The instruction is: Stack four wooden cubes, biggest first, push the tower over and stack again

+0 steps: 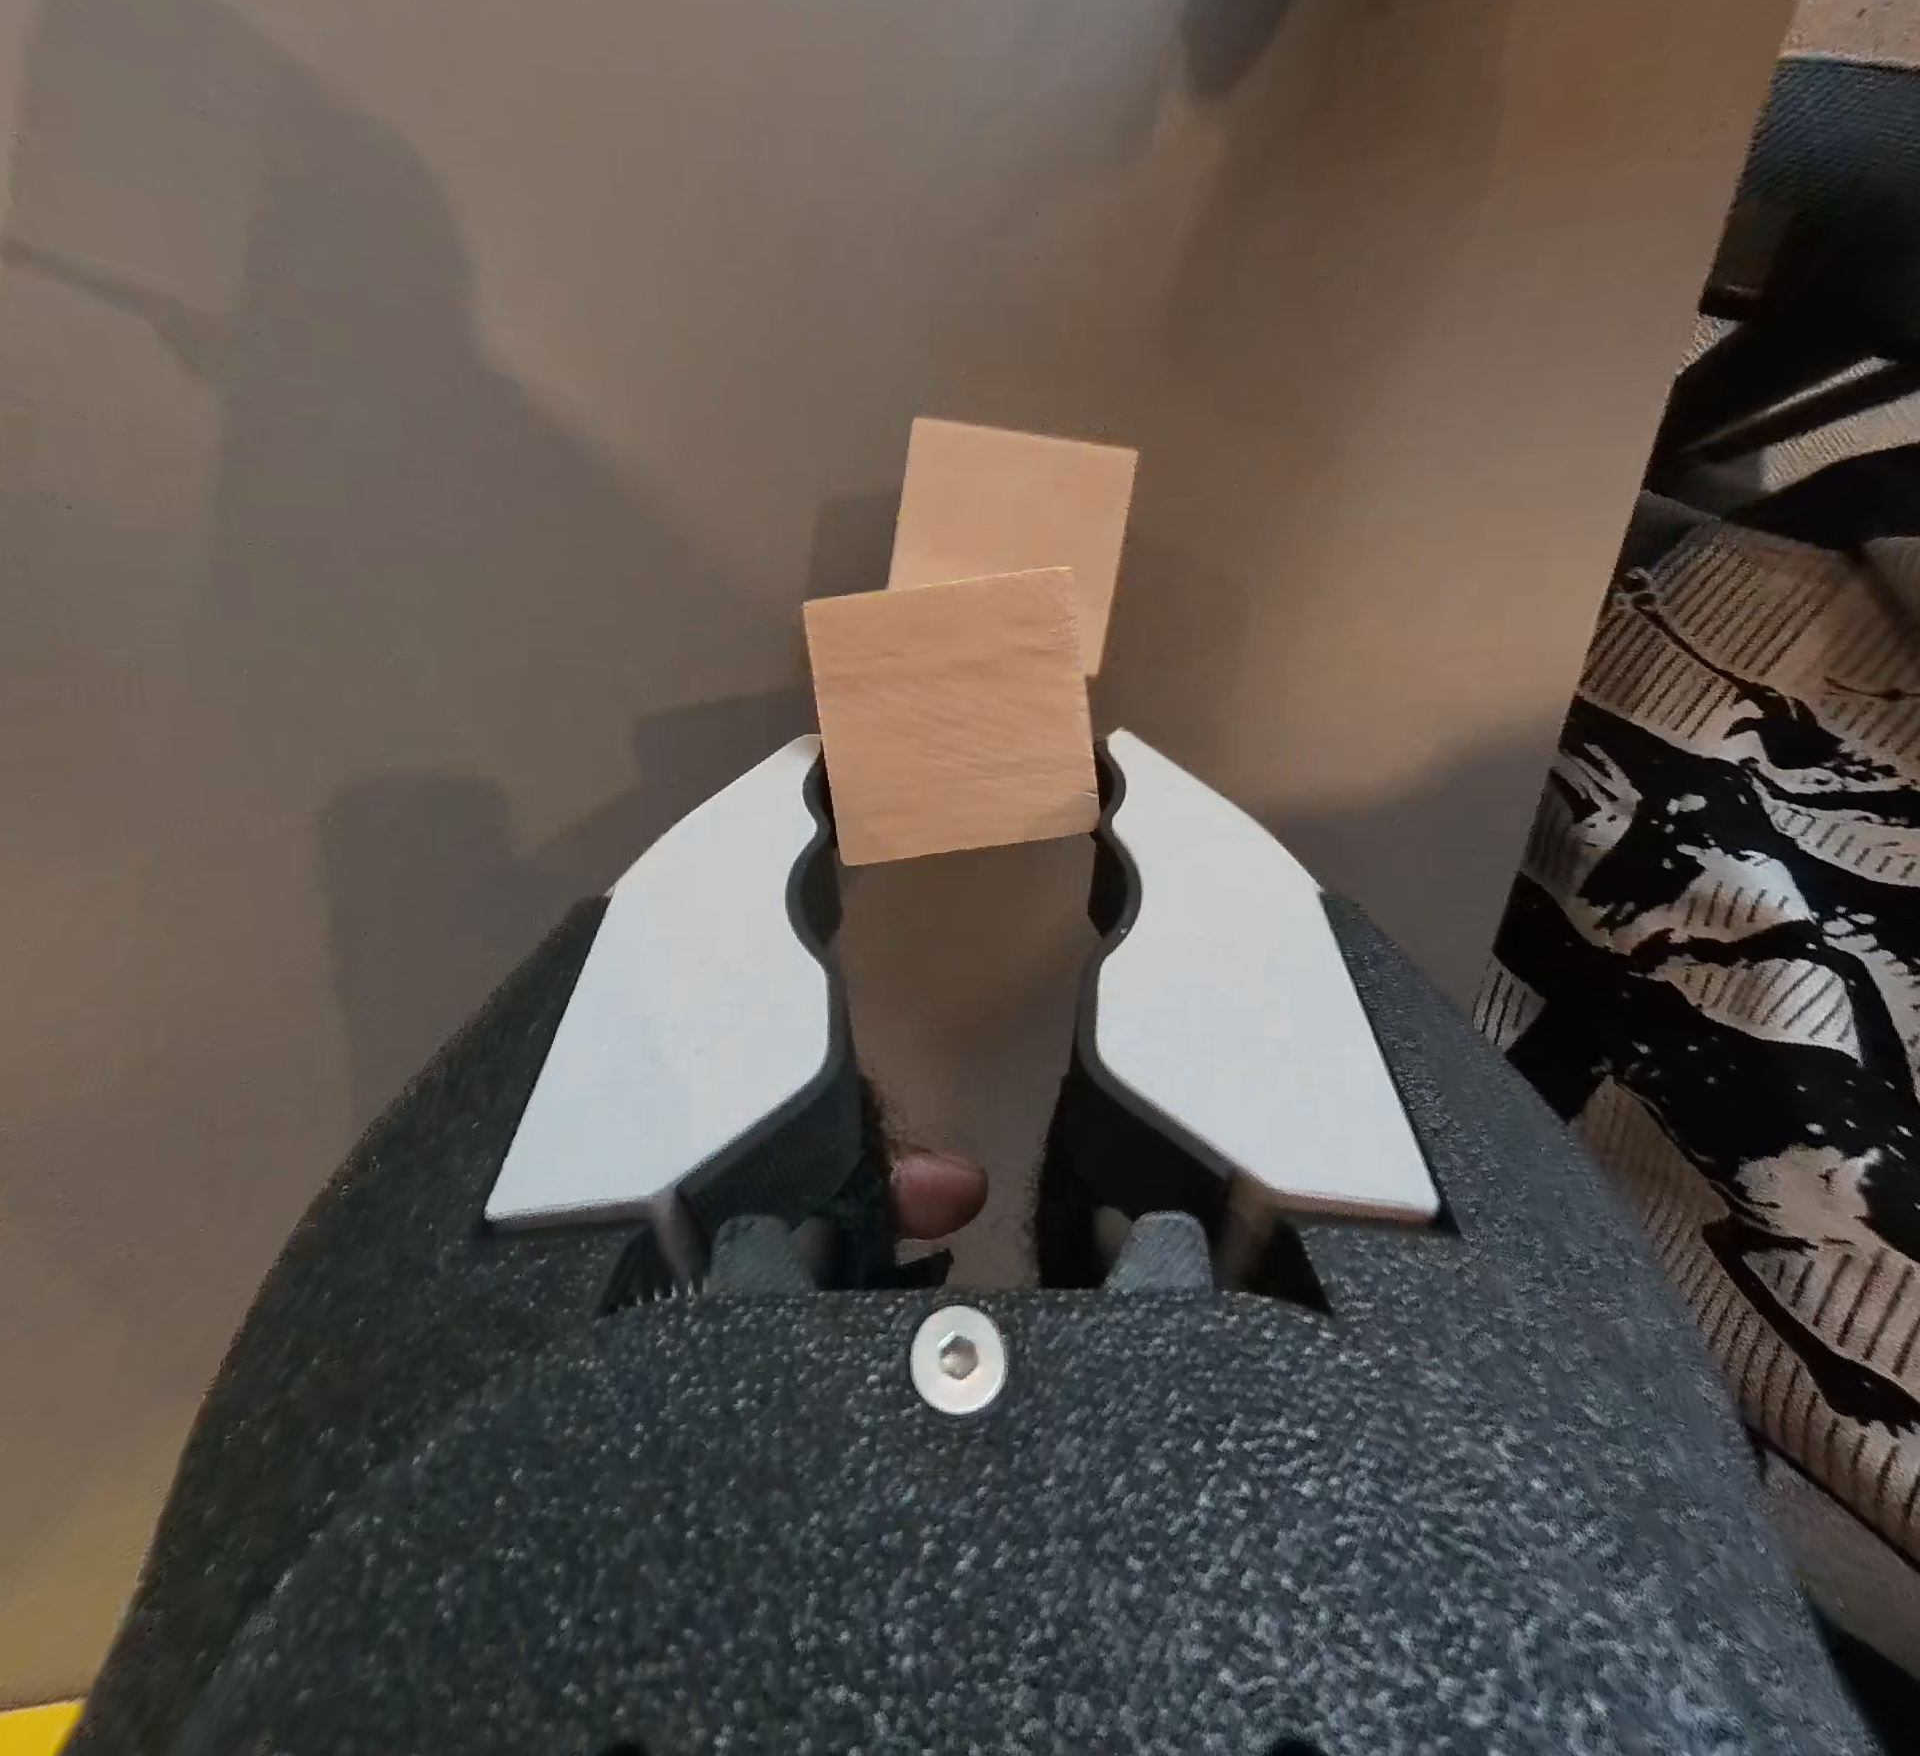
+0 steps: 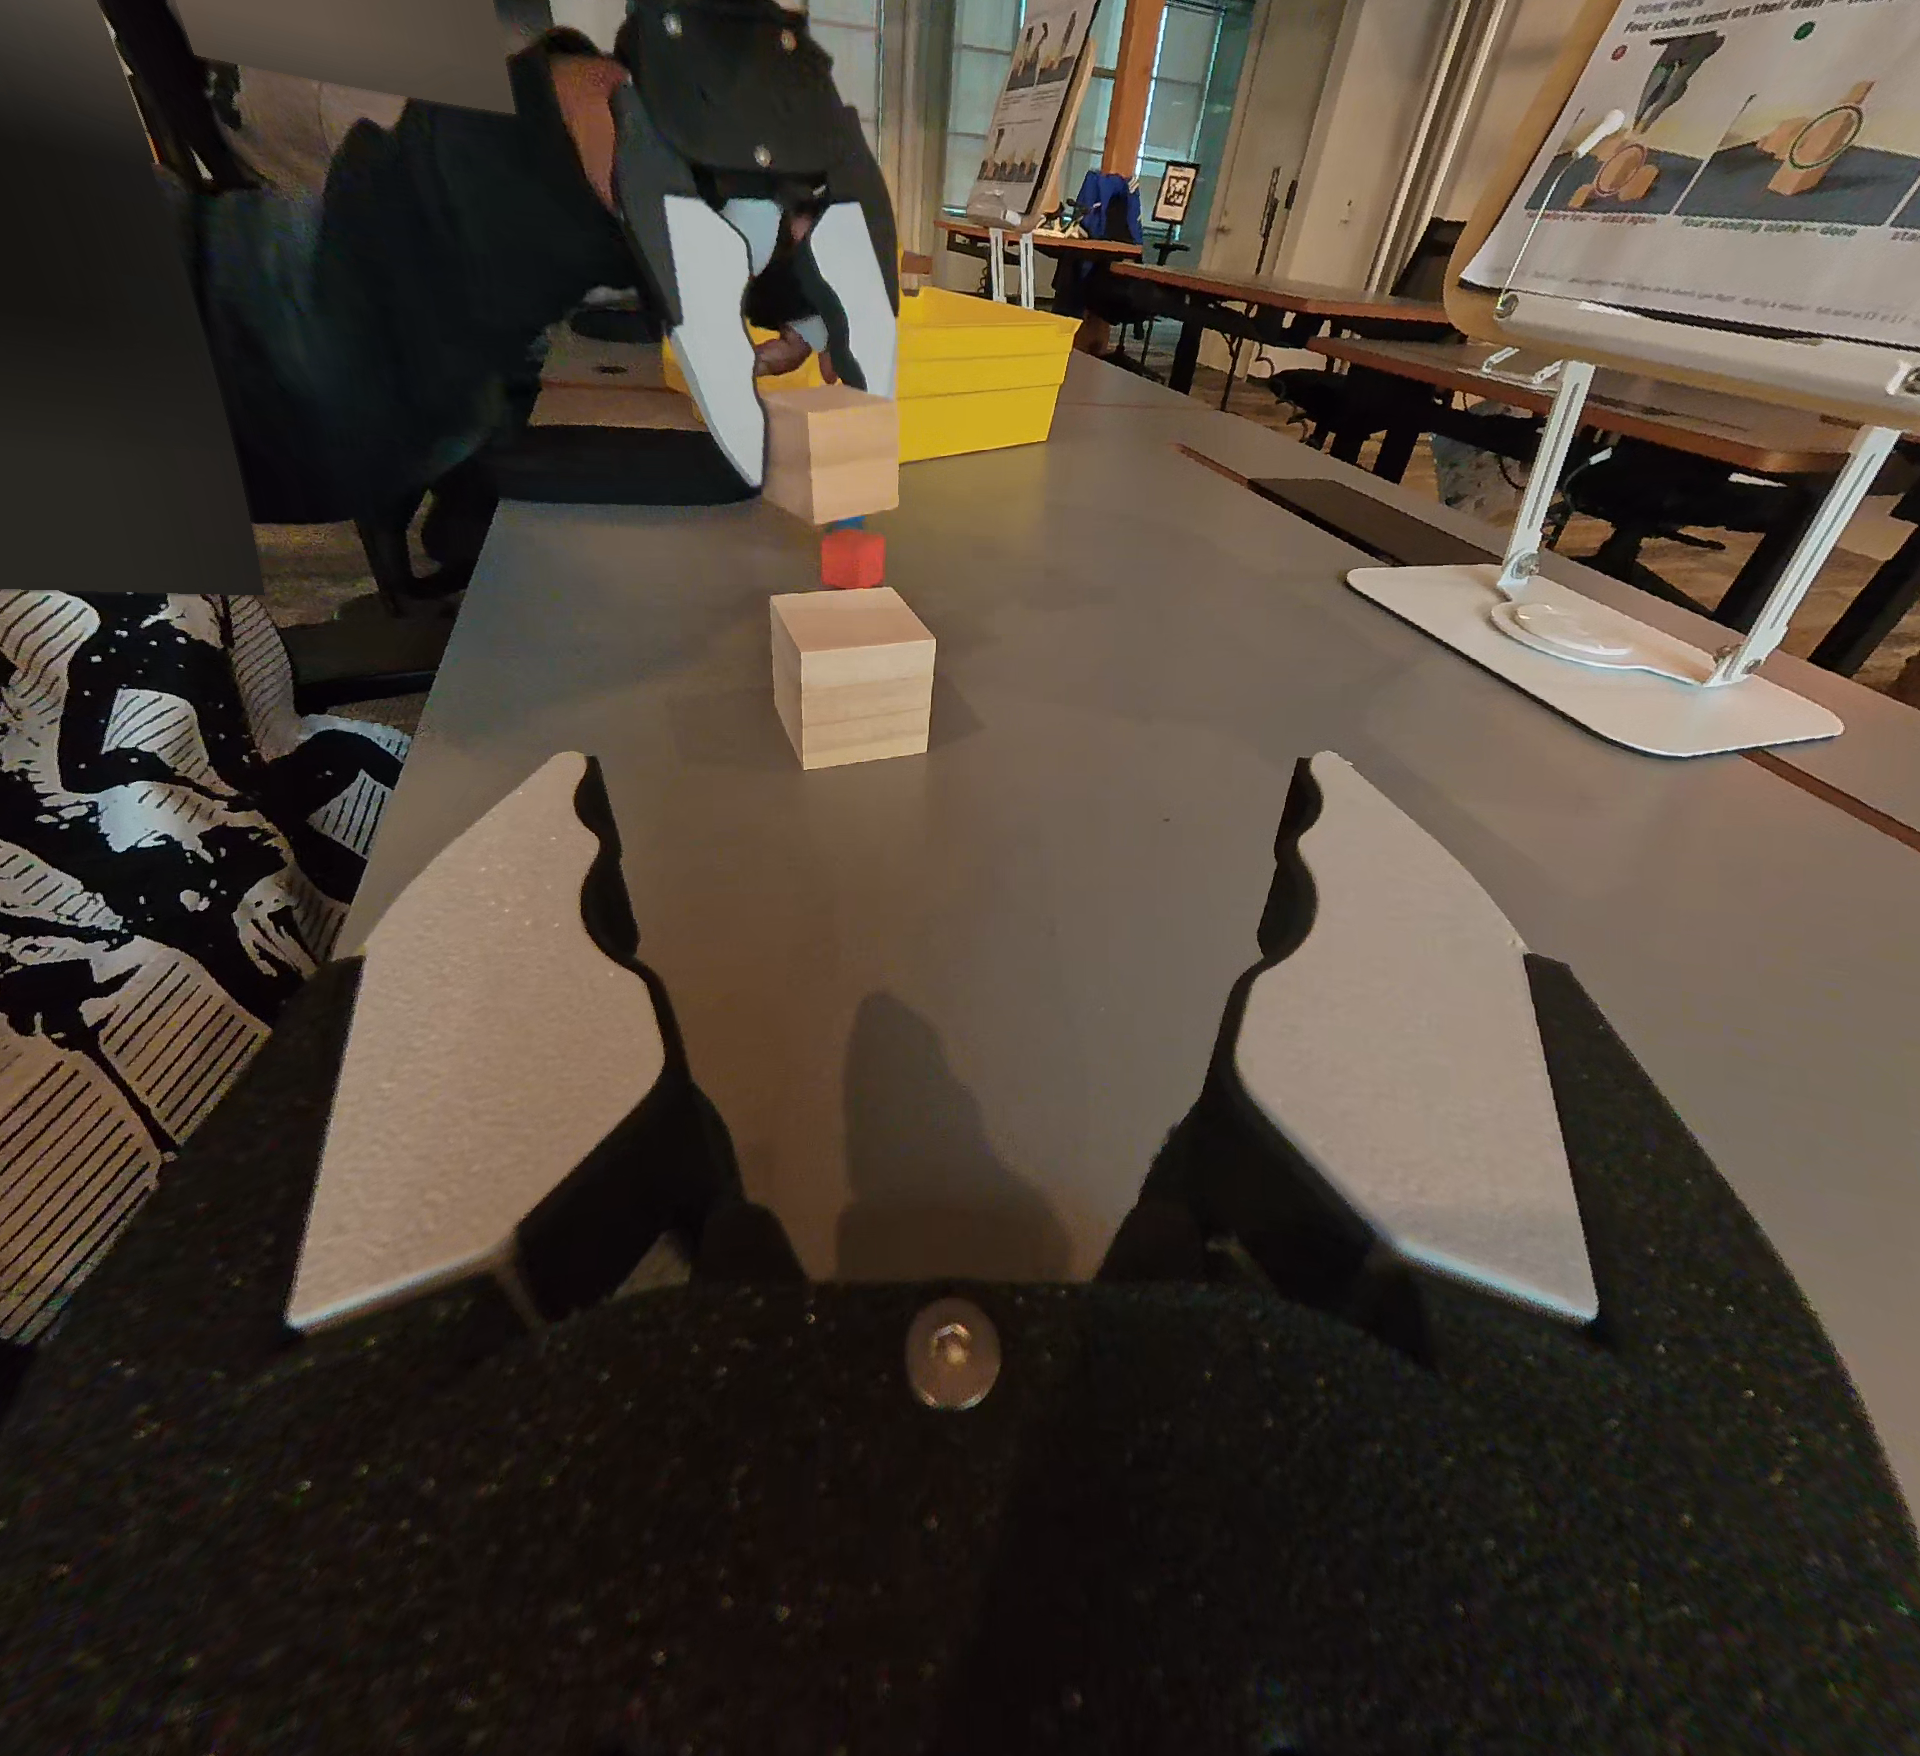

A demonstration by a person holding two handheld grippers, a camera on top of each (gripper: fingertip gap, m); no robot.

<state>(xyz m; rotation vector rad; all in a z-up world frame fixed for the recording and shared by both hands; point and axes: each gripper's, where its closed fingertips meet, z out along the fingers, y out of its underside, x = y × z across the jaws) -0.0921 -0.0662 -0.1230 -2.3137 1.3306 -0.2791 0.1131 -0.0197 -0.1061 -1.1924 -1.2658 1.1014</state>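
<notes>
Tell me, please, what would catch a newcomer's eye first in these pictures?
Probably the pale wooden cube held in the air by the left gripper, above the grey table. Below and nearer stands a bigger wooden cube on the table, with a small red cube just behind it. Farther back sits a bright yellow bin, while the right gripper waits open and empty.

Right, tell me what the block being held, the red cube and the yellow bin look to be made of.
Held block: bare pale wood, with grain lines and glued layers showing. Red cube: matte red coat, probably painted wood. Yellow bin: smooth and evenly coloured, likely moulded plastic.
</notes>
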